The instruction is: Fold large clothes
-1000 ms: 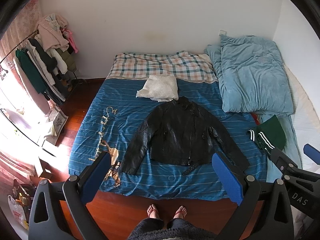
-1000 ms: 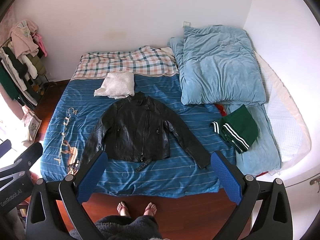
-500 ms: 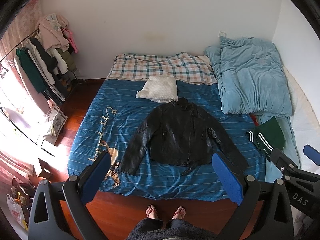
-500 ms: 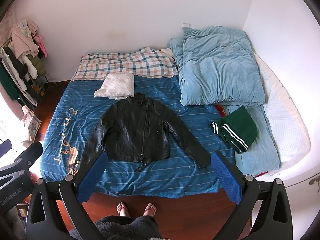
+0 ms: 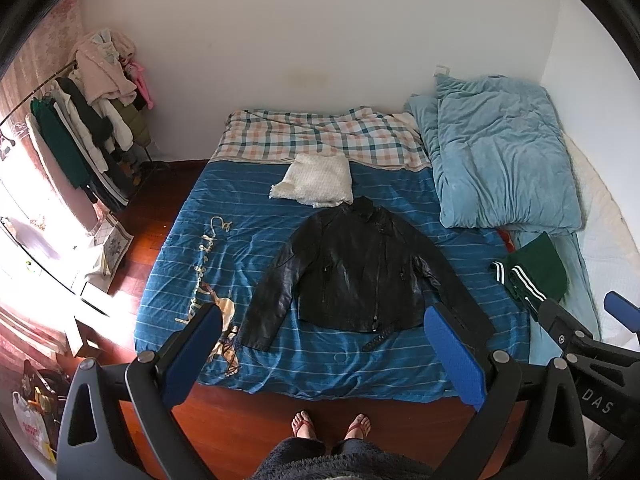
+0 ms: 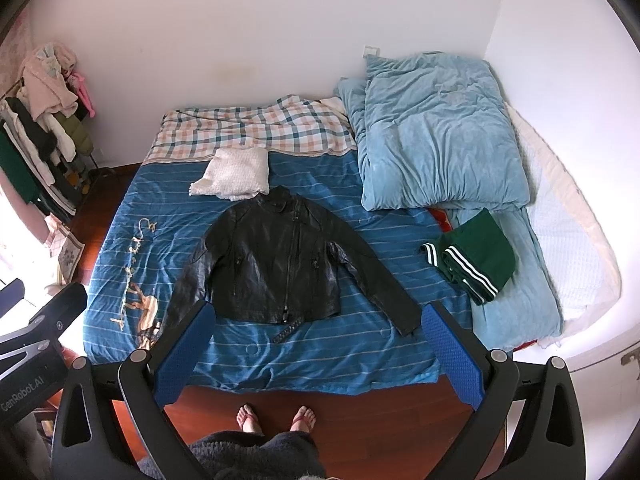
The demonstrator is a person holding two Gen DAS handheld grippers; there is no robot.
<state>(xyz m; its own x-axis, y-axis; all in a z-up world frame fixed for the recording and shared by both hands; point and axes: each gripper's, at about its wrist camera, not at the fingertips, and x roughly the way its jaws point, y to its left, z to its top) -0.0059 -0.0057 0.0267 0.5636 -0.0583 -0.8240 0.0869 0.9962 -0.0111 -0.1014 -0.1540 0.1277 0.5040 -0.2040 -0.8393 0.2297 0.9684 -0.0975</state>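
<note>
Both sets of jaws stood wide apart and gripped nothing, held high above the foot of the bed [image 5: 248,216]. The black leather jacket [image 5: 360,268] lay flat on the blue striped cover, front up and sleeves spread, well beyond the left gripper [image 5: 324,356] and framed between the right gripper [image 6: 316,352] pads. A folded white knit [image 6: 234,174] touched its collar on the far side. A folded green garment [image 6: 476,256] lay to the right, apart from the jacket.
</note>
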